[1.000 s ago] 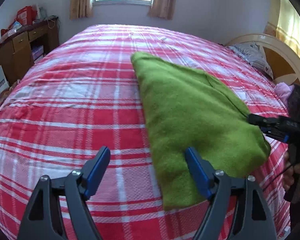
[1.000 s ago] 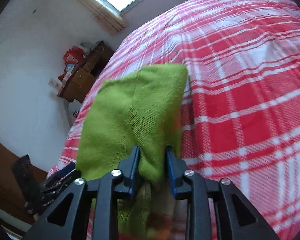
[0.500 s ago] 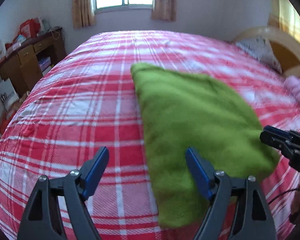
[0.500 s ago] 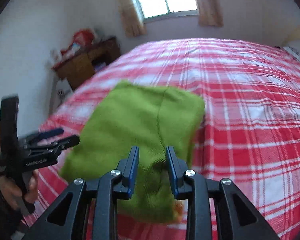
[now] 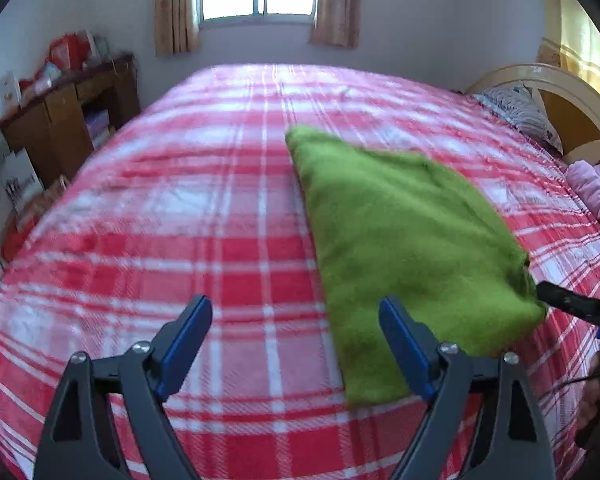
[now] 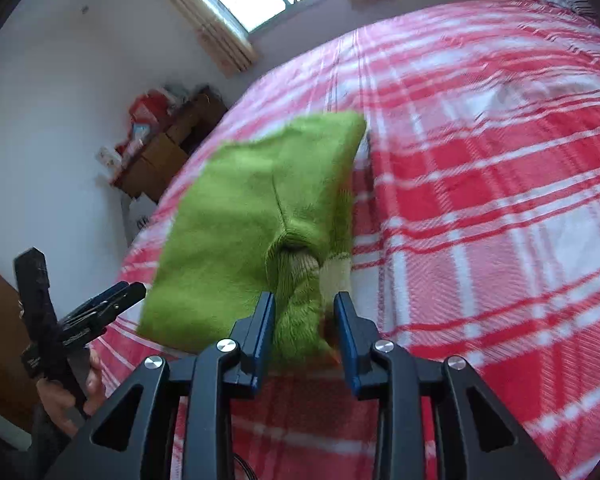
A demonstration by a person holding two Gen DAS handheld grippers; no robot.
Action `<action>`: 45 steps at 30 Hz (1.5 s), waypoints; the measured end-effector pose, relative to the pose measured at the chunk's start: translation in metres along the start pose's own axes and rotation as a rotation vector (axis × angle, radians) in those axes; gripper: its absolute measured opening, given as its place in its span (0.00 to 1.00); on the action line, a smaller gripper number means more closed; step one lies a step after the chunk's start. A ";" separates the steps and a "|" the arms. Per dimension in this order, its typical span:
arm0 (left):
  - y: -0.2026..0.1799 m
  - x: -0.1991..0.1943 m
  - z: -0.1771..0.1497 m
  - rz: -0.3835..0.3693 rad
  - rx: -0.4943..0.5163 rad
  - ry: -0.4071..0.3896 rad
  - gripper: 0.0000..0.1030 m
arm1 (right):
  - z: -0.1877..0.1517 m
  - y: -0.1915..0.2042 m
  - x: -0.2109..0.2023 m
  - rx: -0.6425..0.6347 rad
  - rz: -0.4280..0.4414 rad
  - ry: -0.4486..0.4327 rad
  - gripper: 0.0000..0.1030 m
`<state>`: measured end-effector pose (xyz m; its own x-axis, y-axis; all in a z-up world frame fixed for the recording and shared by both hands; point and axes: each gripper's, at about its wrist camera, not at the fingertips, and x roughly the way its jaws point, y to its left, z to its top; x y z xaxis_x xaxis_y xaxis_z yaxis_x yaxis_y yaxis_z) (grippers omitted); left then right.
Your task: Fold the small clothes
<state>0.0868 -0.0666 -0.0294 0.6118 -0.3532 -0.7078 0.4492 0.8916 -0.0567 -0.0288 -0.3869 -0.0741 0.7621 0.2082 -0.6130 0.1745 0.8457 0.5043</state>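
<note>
Red plaid bed (image 5: 180, 240) filling both views, green knit garment (image 5: 400, 240) lying on it toward the right side, already folded into a compact slab with a seam and ribbed cuff showing near the right gripper. Right gripper (image 6: 304, 332) narrowly parted around the bunched near edge of the garment, cloth between the pads, firm pinch or just released impossible to tell; left gripper (image 5: 296, 348) wide open, empty, above bare blanket beside the garment's near corner. Probably late stage: maybe one more fold or tidy left.
</note>
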 end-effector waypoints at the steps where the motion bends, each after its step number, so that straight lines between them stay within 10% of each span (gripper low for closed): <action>1: 0.001 -0.002 0.006 0.004 -0.006 -0.017 0.85 | 0.002 -0.001 -0.008 0.002 0.001 -0.025 0.31; 6: -0.004 0.023 0.047 -0.075 -0.082 -0.027 0.85 | 0.036 -0.005 -0.020 0.008 -0.005 -0.101 0.63; 20: -0.041 0.105 0.058 -0.020 -0.009 0.113 0.87 | 0.062 -0.004 0.059 -0.046 -0.058 0.008 0.63; 33: -0.018 0.126 0.052 -0.161 -0.136 0.182 0.98 | 0.077 -0.006 0.101 -0.028 -0.028 0.036 0.64; 39: -0.016 0.115 0.044 -0.287 -0.151 0.145 0.74 | 0.067 0.000 0.095 -0.088 0.022 0.070 0.64; 45: -0.020 0.115 0.045 -0.292 -0.153 0.139 0.72 | 0.075 -0.014 0.101 0.016 0.044 0.042 0.64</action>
<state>0.1772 -0.1372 -0.0778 0.3725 -0.5667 -0.7349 0.4828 0.7947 -0.3680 0.0923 -0.4149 -0.0972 0.7428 0.2655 -0.6146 0.1515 0.8276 0.5406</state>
